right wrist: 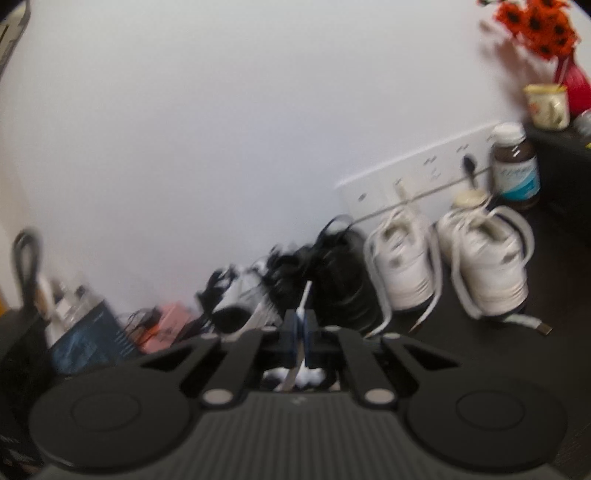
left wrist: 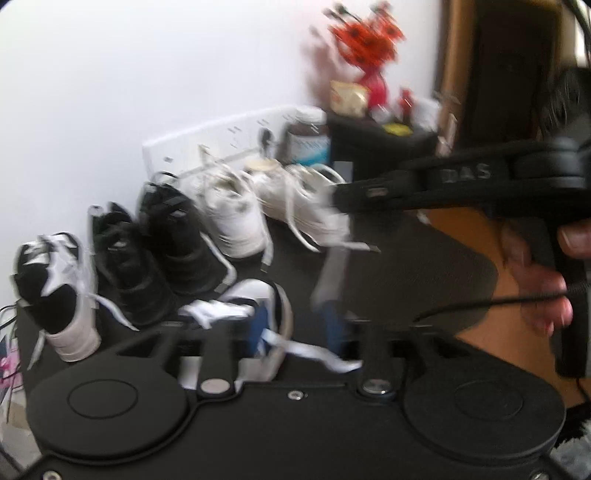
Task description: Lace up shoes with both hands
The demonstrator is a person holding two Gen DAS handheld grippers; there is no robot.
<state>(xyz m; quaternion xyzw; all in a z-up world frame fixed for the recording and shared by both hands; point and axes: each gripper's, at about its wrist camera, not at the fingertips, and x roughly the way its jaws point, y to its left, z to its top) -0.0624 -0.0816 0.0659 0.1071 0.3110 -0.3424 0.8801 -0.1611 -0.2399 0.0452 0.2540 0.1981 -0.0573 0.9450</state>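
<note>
- Closest to my left camera, the left gripper (left wrist: 295,314) stood with its jaws apart, nothing pressed between them, over the blue-and-white shoe (left wrist: 255,321) on the dark table (left wrist: 424,258).
- On my right, the right gripper (right wrist: 302,332) was clamped on a white lace (right wrist: 305,295).
- Farther back, black shoes (left wrist: 166,236) and white shoes (right wrist: 443,266) lined the wall (right wrist: 221,129), beside a brown bottle (right wrist: 515,166).

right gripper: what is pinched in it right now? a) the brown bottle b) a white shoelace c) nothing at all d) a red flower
b: in the right wrist view the right gripper is shut on a white shoelace that sticks up between its blue pads, while the orange-red flowers and the brown bottle sit far off by the wall.
</note>
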